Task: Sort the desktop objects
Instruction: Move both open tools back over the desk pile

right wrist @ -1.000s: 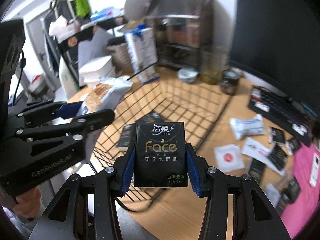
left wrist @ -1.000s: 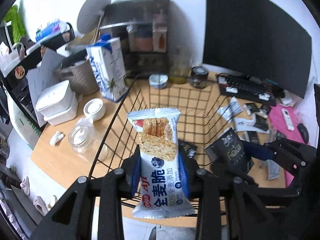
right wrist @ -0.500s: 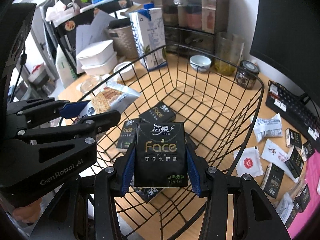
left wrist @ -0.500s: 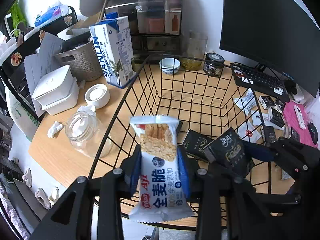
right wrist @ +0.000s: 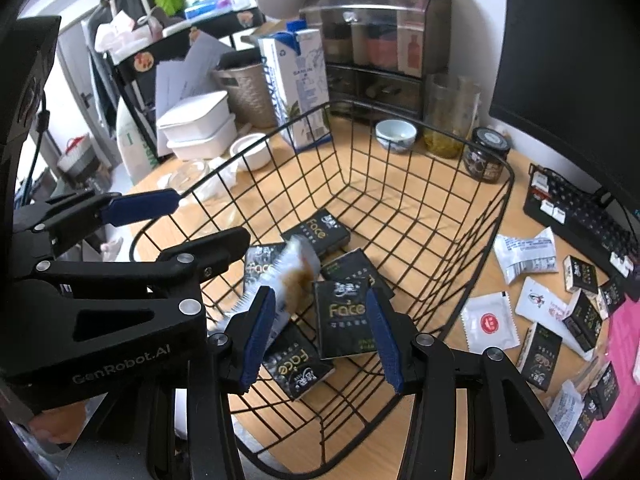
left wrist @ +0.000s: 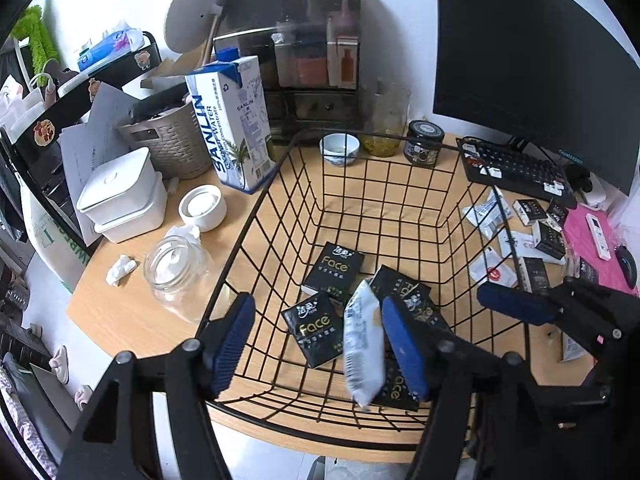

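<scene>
Fingers of left gripper (left wrist: 316, 344) and right gripper (right wrist: 318, 338) now spread wide, no longer clamping anything. Cracker packet (left wrist: 364, 344) and tissue pack (right wrist: 346, 322) dropped into wire basket (right wrist: 496, 216). More packs waiting on worktop (right wrist: 496, 368) beside it.

A cluttered home-office desk. The light wooden desktop (left wrist: 120, 312) carries a large black monitor (left wrist: 532, 60) and a black keyboard (left wrist: 516, 170) against a white wall. Household items crowd the far side: a blue-and-white drink carton (left wrist: 236, 124), stacked white lidded plastic boxes (left wrist: 124, 196), a woven grey basket (left wrist: 172, 146) and a smoked-plastic drawer organiser (right wrist: 380, 40).
</scene>
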Action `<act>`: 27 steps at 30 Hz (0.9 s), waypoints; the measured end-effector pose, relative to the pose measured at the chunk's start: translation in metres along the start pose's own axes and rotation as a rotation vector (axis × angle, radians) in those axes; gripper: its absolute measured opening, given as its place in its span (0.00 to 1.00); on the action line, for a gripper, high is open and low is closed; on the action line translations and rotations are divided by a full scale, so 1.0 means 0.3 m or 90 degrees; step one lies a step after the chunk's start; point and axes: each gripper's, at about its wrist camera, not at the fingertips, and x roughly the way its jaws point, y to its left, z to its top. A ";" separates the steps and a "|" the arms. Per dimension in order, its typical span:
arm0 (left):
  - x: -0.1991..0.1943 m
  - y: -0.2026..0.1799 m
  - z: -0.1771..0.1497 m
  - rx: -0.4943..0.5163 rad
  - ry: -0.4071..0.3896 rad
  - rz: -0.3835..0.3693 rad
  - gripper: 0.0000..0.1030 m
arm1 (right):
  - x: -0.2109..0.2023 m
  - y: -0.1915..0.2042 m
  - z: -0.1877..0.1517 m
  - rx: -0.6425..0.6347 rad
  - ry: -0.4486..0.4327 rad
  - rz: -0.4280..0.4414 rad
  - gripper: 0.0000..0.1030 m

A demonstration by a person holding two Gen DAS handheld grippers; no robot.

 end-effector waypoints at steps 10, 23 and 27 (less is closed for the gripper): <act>-0.084 -0.163 -0.008 0.057 -0.031 -0.043 0.69 | -0.180 -0.160 -0.103 0.051 -0.037 -0.054 0.46; -0.102 -0.674 -0.110 0.256 -0.018 -0.149 0.69 | -0.265 -0.593 -0.385 0.206 0.016 -0.188 0.51; -0.042 -0.727 -0.120 0.276 0.009 -0.151 0.69 | -0.200 -0.650 -0.449 0.216 0.065 -0.207 0.51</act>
